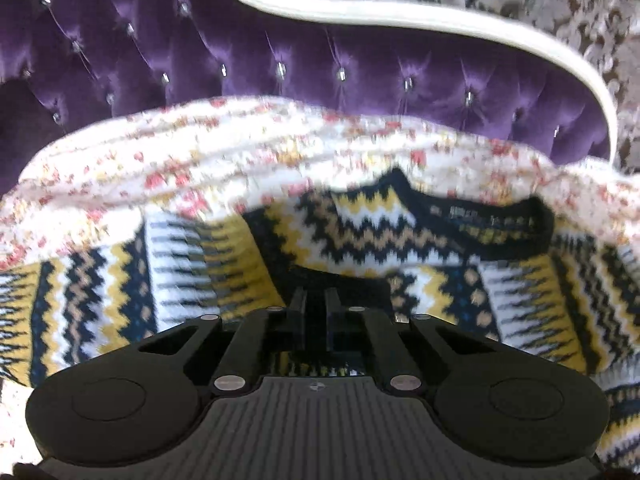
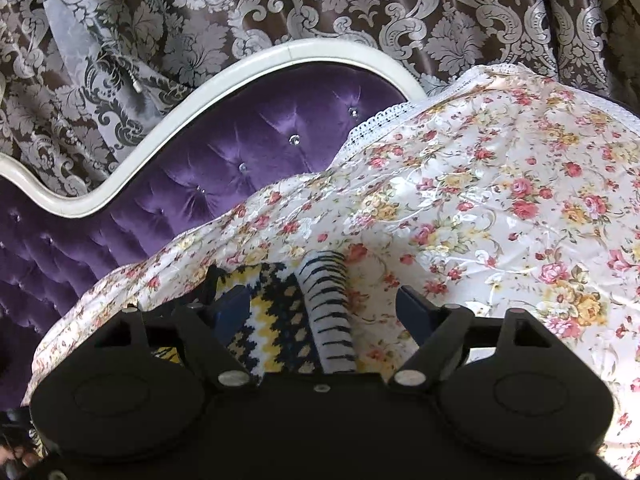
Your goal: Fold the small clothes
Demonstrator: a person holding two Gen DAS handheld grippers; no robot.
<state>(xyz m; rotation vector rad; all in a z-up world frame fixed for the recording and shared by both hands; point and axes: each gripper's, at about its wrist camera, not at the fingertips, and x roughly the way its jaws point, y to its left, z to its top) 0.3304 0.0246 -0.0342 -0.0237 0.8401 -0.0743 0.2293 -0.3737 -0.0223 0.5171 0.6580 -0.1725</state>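
A small knitted sweater (image 1: 360, 236) with yellow, white and navy zigzag bands and a black collar lies on a floral sheet (image 1: 200, 160). My left gripper (image 1: 315, 300) has its fingers close together on the sweater's dark fabric just below the collar. In the right wrist view a part of the sweater (image 2: 280, 320) with a striped sleeve (image 2: 332, 312) lies between the wide-apart blue fingers of my right gripper (image 2: 320, 300), which does not hold it.
A purple tufted sofa back (image 1: 280, 60) with a white curved frame (image 2: 200, 92) rises behind the sheet (image 2: 500, 200). A brown and silver damask curtain (image 2: 320, 0) hangs behind it. The sheet's lace edge (image 2: 400, 116) drapes over the sofa back.
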